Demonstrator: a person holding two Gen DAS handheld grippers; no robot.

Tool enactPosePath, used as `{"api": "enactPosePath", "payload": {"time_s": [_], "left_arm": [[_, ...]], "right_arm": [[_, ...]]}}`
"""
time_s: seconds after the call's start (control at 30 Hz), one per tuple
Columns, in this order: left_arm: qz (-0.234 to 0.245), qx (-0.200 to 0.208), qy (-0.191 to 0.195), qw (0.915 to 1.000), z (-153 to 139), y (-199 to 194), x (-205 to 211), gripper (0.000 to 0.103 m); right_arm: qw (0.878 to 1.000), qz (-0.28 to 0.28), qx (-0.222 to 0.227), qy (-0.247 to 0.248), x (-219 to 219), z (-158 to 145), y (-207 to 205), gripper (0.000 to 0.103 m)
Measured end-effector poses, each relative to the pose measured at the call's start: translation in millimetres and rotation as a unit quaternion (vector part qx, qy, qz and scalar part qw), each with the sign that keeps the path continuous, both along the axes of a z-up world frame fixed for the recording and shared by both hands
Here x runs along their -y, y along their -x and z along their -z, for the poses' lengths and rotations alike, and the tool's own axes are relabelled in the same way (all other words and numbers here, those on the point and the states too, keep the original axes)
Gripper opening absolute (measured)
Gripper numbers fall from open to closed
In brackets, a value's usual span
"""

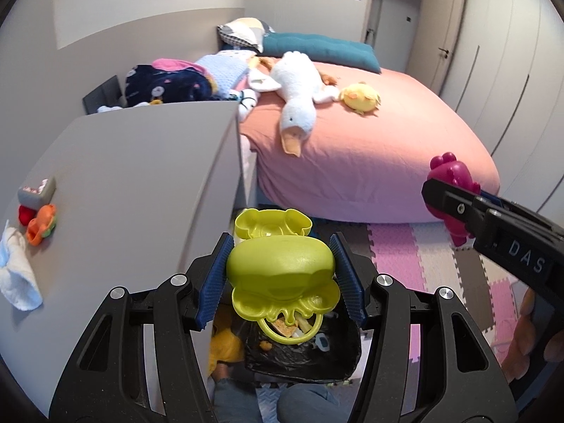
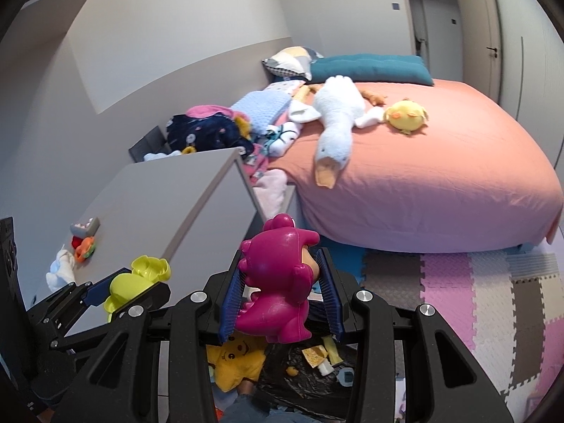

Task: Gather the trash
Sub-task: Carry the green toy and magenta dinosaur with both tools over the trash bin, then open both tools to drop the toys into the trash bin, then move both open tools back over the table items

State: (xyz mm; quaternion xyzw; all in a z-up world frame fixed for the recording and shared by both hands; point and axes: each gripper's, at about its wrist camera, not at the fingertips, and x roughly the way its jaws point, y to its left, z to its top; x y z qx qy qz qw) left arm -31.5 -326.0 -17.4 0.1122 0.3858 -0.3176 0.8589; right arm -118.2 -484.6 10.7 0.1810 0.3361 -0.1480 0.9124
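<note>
My left gripper is shut on a yellow-green plastic toy container with its lid flipped open, held above a black trash bag that holds scraps. The container also shows in the right wrist view. My right gripper is shut on a magenta dinosaur toy, held over the same bag. The dinosaur also shows at the right of the left wrist view.
A grey desk to the left carries a white cloth, an orange toy and a grey block. A pink bed with plush toys lies ahead. A yellow star plush lies on the foam-mat floor.
</note>
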Motion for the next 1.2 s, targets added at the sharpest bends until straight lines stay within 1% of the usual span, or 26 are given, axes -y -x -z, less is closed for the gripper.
{"api": "enactPosePath", "payload": {"time_s": [0.27,0.33,0.37,0.4,0.43,0.47,0.57,0.63,0.87,1.2], "left_arm": [[0.025,-0.013,-0.015,0.9995,13,3,21,0.056],[0.037,-0.020,-0.027,0.9988,19,2,27,0.056],[0.040,-0.021,-0.037,0.9983,22,3,30,0.069],[0.030,-0.012,-0.052,0.9981,24,2,32,0.096],[0.012,0.005,-0.055,0.9984,25,1,31,0.096],[0.000,0.012,-0.052,0.9986,26,0,28,0.096],[-0.018,-0.023,-0.040,0.9988,31,-10,19,0.096],[-0.028,-0.031,-0.034,0.9985,31,-14,13,0.096],[-0.038,-0.017,-0.041,0.9983,27,-13,1,0.096],[-0.062,-0.009,-0.040,0.9972,23,-19,-26,0.096]], "right_arm": [[1.000,0.018,-0.010,-0.004,18,8,1,0.042],[0.999,0.024,-0.021,0.000,22,11,-3,0.043],[0.999,0.030,-0.027,0.007,23,11,-4,0.050],[0.998,0.045,-0.033,0.018,25,13,-4,0.065],[0.997,0.060,-0.036,0.025,28,13,-4,0.070],[0.997,0.067,-0.034,0.027,30,14,-3,0.070],[0.997,0.071,-0.036,0.021,35,19,-1,0.071],[0.997,0.070,-0.036,0.015,37,22,0,0.071],[0.997,0.063,-0.035,0.001,35,26,0,0.071],[0.999,0.036,-0.034,0.007,12,25,-12,0.071]]}}
